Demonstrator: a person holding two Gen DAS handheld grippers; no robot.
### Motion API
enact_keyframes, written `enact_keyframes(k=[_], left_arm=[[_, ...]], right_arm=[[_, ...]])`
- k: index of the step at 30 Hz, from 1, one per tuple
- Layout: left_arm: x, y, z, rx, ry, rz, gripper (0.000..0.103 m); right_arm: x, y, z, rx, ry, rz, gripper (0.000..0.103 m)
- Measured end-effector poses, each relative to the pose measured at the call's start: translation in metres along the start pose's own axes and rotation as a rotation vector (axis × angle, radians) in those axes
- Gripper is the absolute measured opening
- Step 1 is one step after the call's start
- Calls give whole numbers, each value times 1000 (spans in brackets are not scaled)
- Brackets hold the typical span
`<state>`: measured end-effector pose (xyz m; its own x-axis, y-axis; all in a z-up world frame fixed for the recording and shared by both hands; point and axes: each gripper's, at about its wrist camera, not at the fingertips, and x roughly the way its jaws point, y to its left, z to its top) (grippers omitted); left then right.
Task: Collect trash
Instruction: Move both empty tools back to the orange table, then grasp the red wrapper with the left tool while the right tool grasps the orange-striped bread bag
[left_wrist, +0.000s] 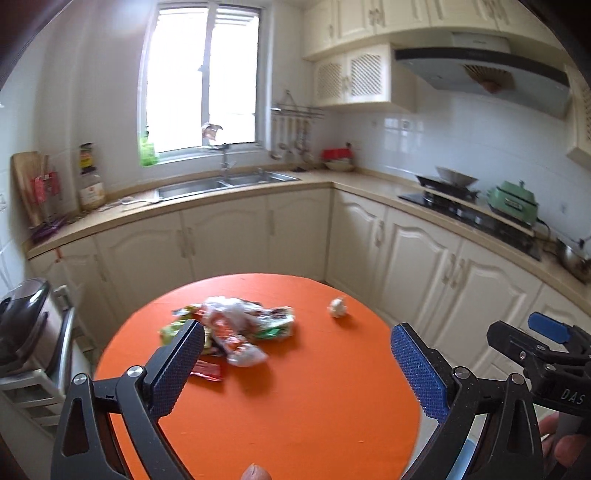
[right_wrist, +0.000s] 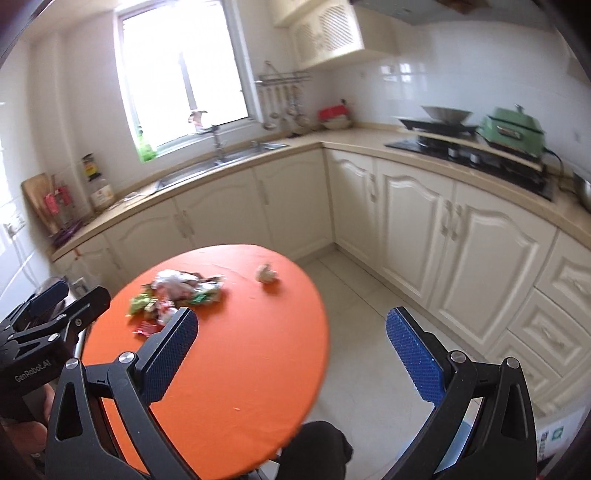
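1. 2 handheld grippers hang above a round orange table (left_wrist: 295, 406) in a kitchen with cream cabinets.
2. Left gripper (left_wrist: 297, 369): blue-padded jaws spread wide, nothing between them; its left finger overlaps the near edge of the trash pile in the left wrist view.
3. Right gripper (right_wrist: 291, 354): jaws likewise spread wide and empty, held over the table's right edge and the tiled floor (right_wrist: 351, 295).
4. Pile of crumpled wrappers (left_wrist: 232, 328): clear, green and red packets heaped together on the far left part of the tabletop, with 1 red wrapper (left_wrist: 207, 370) lying at its near side.
5. Crumpled white paper ball (left_wrist: 338, 307): alone on the table, to the right of the pile and apart from it.
6. Background: a steel sink (left_wrist: 221, 184) below the window, and a green pot (left_wrist: 513, 203) beside the stove (left_wrist: 461, 210).
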<state>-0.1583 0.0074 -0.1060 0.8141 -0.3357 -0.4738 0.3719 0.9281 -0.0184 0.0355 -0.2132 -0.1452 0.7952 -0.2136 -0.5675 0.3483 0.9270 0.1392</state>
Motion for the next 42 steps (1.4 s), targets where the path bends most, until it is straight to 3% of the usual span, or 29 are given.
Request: enact_keyframes(k=[10, 21, 31, 42], left_arm=[[-55, 27, -27, -73, -44, 124, 99], [-57, 43, -35, -128, -24, 192, 99], [21, 75, -9, -153, 76, 183, 99], [201, 134, 6, -155, 310, 161, 99]], right_arm=[[-8, 81, 8, -112, -58, 133, 103], [4, 107, 8, -188, -54, 197, 103], [60, 116, 7, -222, 33, 182, 103], [165, 132, -7, -239, 210, 183, 103]])
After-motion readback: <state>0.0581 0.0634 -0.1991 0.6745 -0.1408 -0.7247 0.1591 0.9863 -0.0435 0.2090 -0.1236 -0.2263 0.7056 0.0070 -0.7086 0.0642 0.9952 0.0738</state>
